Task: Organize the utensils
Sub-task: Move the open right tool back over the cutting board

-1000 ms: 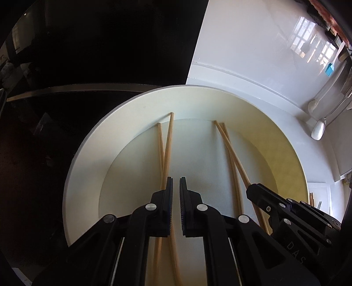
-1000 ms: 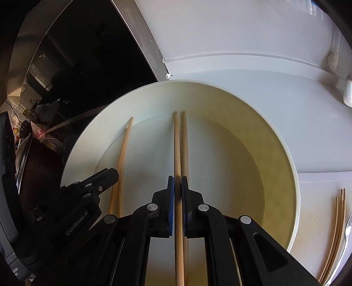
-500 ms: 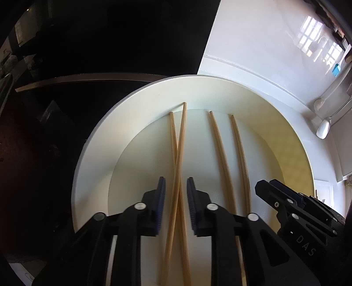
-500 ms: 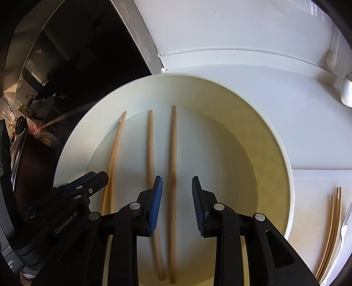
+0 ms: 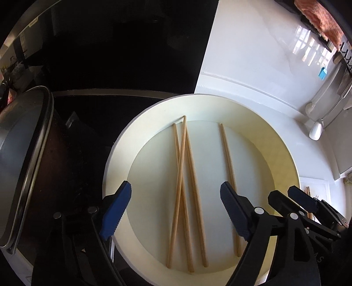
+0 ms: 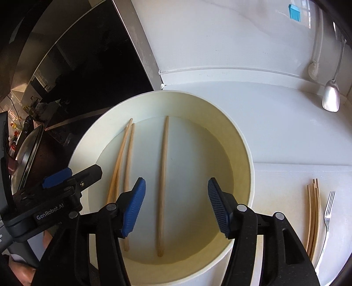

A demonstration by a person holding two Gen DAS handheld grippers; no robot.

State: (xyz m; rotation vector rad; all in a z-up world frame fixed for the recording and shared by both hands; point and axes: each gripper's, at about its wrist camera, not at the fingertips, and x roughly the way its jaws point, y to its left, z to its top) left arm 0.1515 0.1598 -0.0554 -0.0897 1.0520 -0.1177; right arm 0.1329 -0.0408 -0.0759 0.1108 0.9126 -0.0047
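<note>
White glossy tabletop [image 6: 275,136] carries a round cream bowl [image 5: 283,158] holding 4 wooden chopsticks [image 5: 191,176], long axes pointing away from both tongs. Left tongs [image 5: 176,202] and right tongs [image 6: 176,204] are opening, nothing gripped. More chopsticks [image 6: 313,215], perhaps 4, and 1 fork [image 6: 327,213] lie right, nearer the right tongs.

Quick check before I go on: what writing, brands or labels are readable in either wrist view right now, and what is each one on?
"GenRobot.AI": white lettering on the black body of the left tongs, seen in the right wrist view.
"AS": faint letters on the black body of the right tongs, at the lower right of the left wrist view; the rest is cut off.
Blue tag on the white wall: no writing can be made out.
Nothing else is legible.
</note>
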